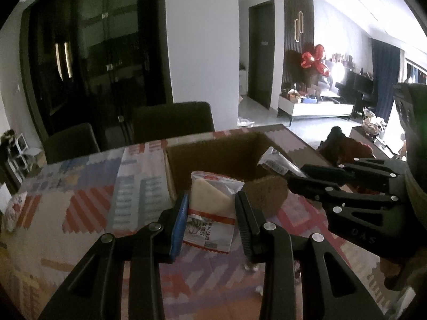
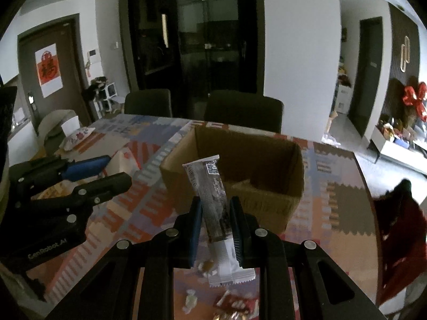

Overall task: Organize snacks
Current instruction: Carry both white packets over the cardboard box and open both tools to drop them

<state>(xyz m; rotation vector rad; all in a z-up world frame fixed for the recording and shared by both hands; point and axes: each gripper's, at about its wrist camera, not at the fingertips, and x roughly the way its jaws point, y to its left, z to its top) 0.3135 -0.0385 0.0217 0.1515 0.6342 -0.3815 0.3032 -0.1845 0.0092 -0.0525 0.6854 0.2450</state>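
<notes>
My left gripper is shut on a white snack packet with a red band and a pale wafer picture, held above the table just short of the open cardboard box. My right gripper is shut on a long dark snack bar wrapper with white ends, held upright in front of the same box. The right gripper also shows in the left wrist view, its bar over the box's right rim. The left gripper shows in the right wrist view, left of the box.
The table has a patchwork cloth. Loose snack packets lie on it under the right gripper. Two dark chairs stand at the far side. A floral pouch lies at the table's far left. A dark red cloth hangs at right.
</notes>
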